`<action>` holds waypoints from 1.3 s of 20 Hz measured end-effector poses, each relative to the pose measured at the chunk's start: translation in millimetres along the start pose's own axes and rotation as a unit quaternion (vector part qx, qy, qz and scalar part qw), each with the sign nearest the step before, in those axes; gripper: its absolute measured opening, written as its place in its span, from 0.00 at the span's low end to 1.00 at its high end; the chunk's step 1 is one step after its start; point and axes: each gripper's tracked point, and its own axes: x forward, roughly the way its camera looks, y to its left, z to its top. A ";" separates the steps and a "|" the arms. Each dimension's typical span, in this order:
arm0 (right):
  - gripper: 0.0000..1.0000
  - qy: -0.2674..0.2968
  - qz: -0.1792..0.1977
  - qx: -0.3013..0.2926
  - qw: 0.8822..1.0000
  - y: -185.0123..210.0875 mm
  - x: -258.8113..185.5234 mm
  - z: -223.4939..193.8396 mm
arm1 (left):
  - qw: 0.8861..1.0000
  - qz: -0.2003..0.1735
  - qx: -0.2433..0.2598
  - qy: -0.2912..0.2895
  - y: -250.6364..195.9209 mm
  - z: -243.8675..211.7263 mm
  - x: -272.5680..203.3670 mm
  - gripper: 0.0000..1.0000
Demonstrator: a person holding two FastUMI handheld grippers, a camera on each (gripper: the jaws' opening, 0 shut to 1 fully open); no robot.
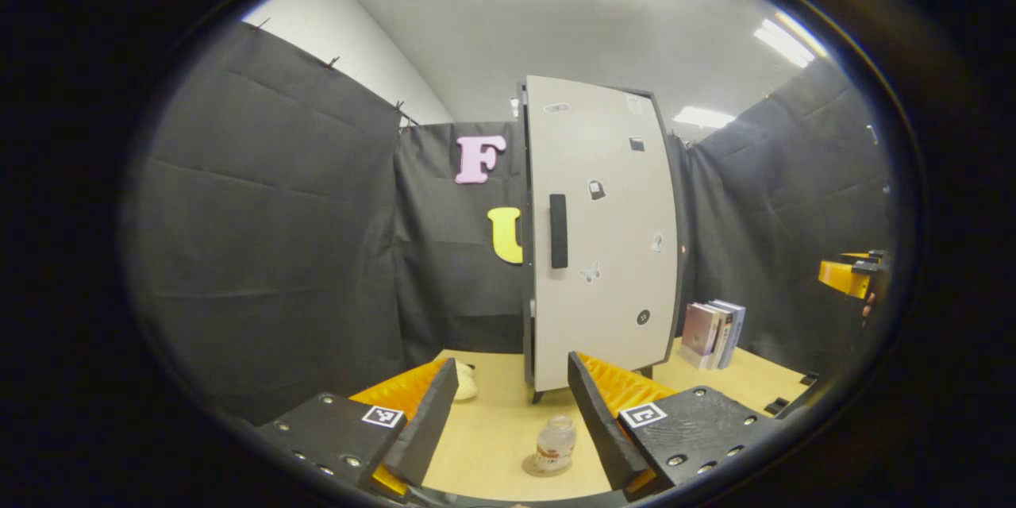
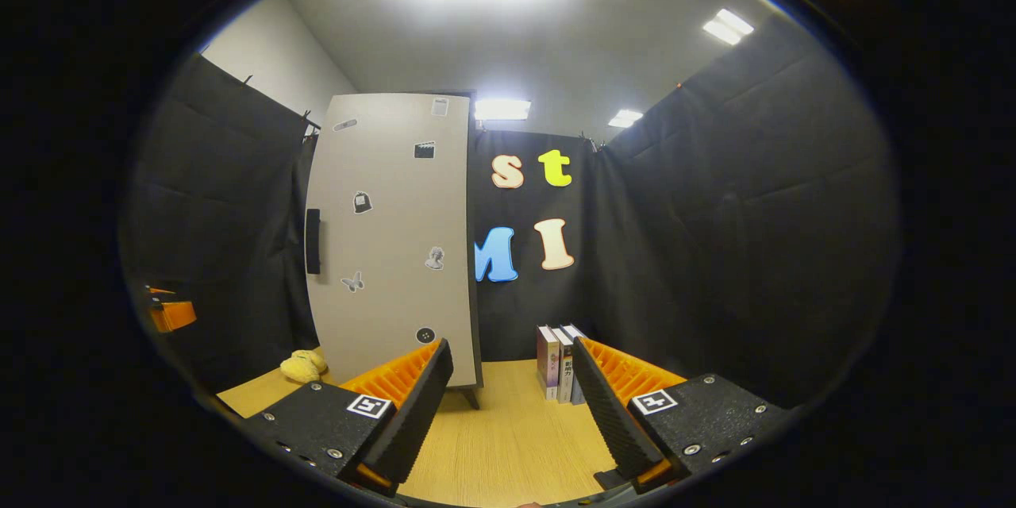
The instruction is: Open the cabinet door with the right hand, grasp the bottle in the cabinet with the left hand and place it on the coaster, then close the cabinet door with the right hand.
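Fingers of both the left gripper (image 1: 512, 421) and the right gripper (image 2: 512, 405) stand spread and hold nothing. Bottle (image 1: 555, 443) sits on the coaster (image 1: 530, 467) on the surface (image 1: 500, 429), between the left fingers. Cabinet door (image 1: 603, 230) appears shut. Judgement: task complete or nearly so.

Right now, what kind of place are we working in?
Likely a staged recording booth, not a home: black cloth walls enclose a wooden table holding a small cabinet, a few books, and a bottle on a coaster.
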 end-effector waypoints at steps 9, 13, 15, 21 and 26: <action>0.94 0.005 0.013 0.001 1.000 0.9 -4.0 -6.1 | 1.000 0.010 0.004 0.002 -6.7 -2.0 -10.9 0.83; 0.94 0.004 0.017 -0.002 1.000 0.2 -4.8 -7.2 | 1.000 0.015 0.008 0.002 -10.1 -1.5 -15.5 0.87; 0.94 0.006 0.019 -0.001 1.000 0.1 -5.1 -9.2 | 1.000 0.018 0.013 -0.001 -10.9 1.1 -15.4 0.83; 0.94 0.004 0.024 -0.002 1.000 -1.2 -1.7 -9.1 | 1.000 0.022 0.012 -0.007 -15.6 4.4 -15.5 0.87; 0.94 -0.002 0.028 -0.005 1.000 2.8 -0.4 -4.9 | 1.000 0.021 0.013 -0.010 -17.1 7.6 -13.6 0.87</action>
